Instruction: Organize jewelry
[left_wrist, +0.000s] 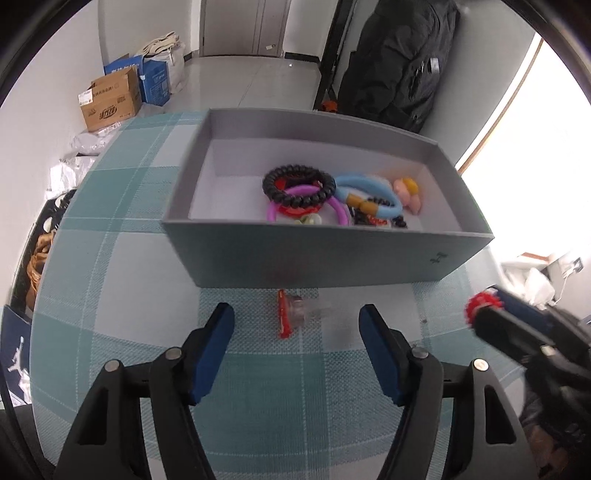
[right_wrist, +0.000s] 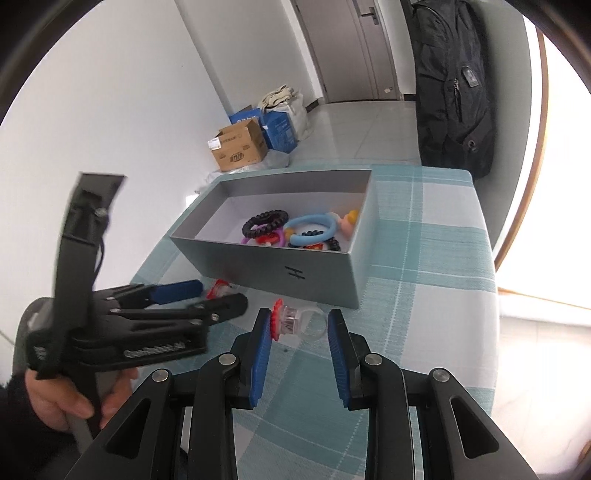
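Left gripper (left_wrist: 297, 334) spread wide above the checked teal tablecloth (left_wrist: 122, 258), nothing between the blue pads (left_wrist: 214, 350); a clear plastic ring with a red rim (left_wrist: 290, 314) lying on the cloth just ahead of the fingertips, close against the near wall of the grey box (left_wrist: 332, 254). Inside the box, gathered toward its right half: a black beaded bracelet (left_wrist: 299, 186), a purple bangle (left_wrist: 340, 212) partly under it, a light blue bangle (left_wrist: 373, 195), a pink and yellow piece (left_wrist: 406, 190) near the right wall, plus small dark and red bits too blurred to name. Right gripper (right_wrist: 299, 325) partly closed around a second clear ring with a red flower-shaped top (right_wrist: 291, 319), held off the cloth; red top pressed to the left-hand pad, clear band reaching toward the other pad, contact there hard to confirm. In the left wrist view, same right gripper entering from the right edge, blurred, red top showing at its tip. Beyond the table, a cardboard carton (left_wrist: 110, 98) and a blue carton (left_wrist: 157, 79) on the floor by the white wall, a dark backpack (left_wrist: 399, 62) hanging at the far right.
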